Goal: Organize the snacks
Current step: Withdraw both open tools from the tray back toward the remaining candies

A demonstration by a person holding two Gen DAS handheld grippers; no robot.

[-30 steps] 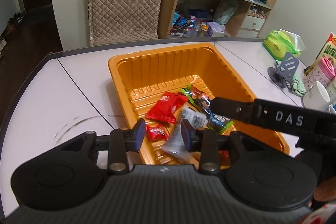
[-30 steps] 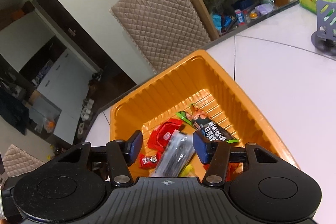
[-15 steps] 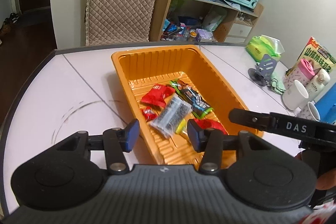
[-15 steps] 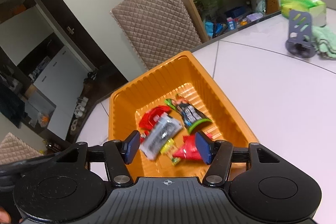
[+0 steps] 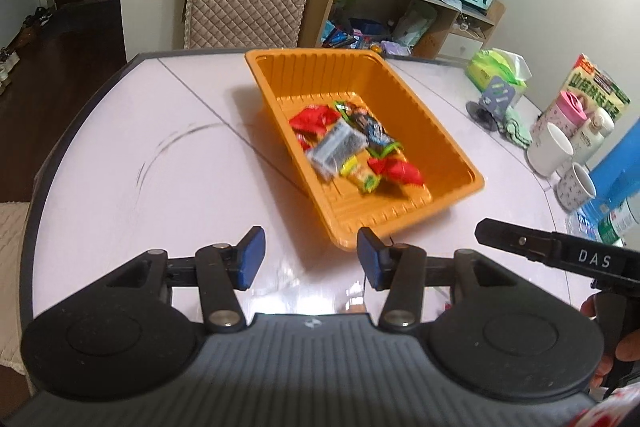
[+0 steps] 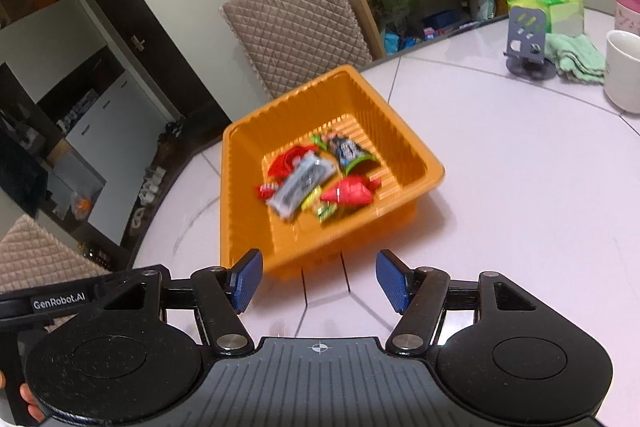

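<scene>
Snacks (image 5: 347, 147) blurred in orange tray (image 5: 460, 163), labels unreadable; left jaws apart and empty, right jaws opening, empty.

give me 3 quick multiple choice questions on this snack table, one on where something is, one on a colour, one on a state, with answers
1. Where do the snack packets lie?
A. inside the tray
B. on the bare table beside the tray
C. on the shelf behind the chair

2. What colour is the tray?
A. blue
B. orange
C. white

3. What is between the pads of the left gripper?
A. a red packet
B. a mug
C. nothing

Answers:
1. A, since every packet rests on the ribbed floor of the tray in both wrist views.
2. B, as its walls and rim are plain orange.
3. C, because the blue pads stand apart over the white table with only bare tabletop seen between them; the right gripper is likewise empty, its jaws opening.
</scene>
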